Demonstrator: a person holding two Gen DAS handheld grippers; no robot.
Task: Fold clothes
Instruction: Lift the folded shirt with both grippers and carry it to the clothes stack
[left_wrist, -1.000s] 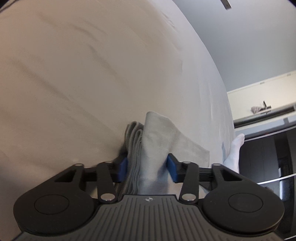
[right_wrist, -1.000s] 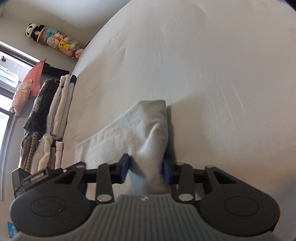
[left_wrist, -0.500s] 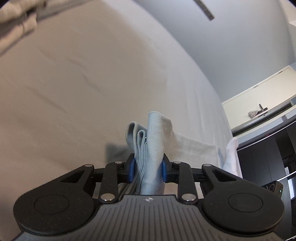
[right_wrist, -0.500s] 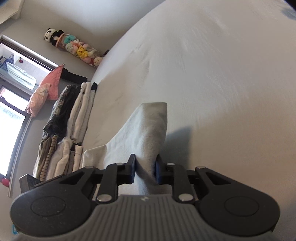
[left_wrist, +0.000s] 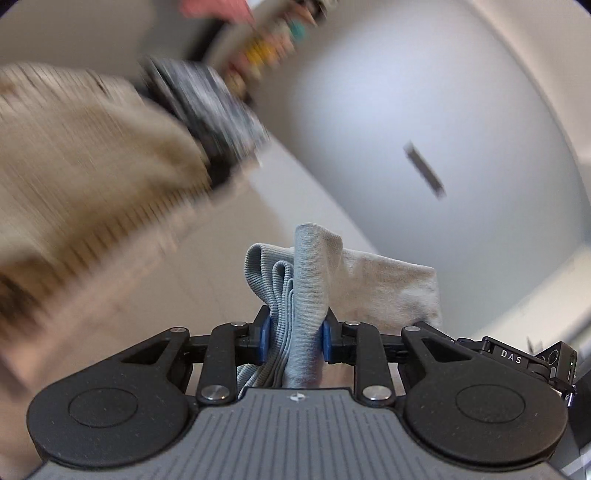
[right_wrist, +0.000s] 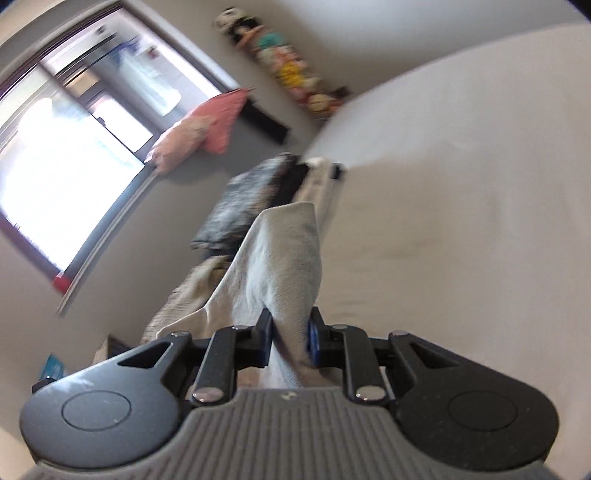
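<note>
A light grey garment (left_wrist: 310, 280) with a ribbed hem is bunched between the blue pads of my left gripper (left_wrist: 294, 338), which is shut on it and holds it up in the air. The same grey garment (right_wrist: 280, 266) is pinched in my right gripper (right_wrist: 290, 336), also shut on it, and hangs down to the left. Both grippers hold it lifted off the white bed sheet (right_wrist: 461, 221).
A pile of beige and dark clothes (left_wrist: 92, 166) lies blurred at the left. In the right wrist view that pile of clothes (right_wrist: 251, 206) lies along the bed's edge, with a window (right_wrist: 66, 140), a pink cloth (right_wrist: 207, 125) and a row of plush toys (right_wrist: 284, 70) behind.
Both grippers closed on the grey garment and lifted it off the bed. Both views have swung up fast, so the room and wall now show.
</note>
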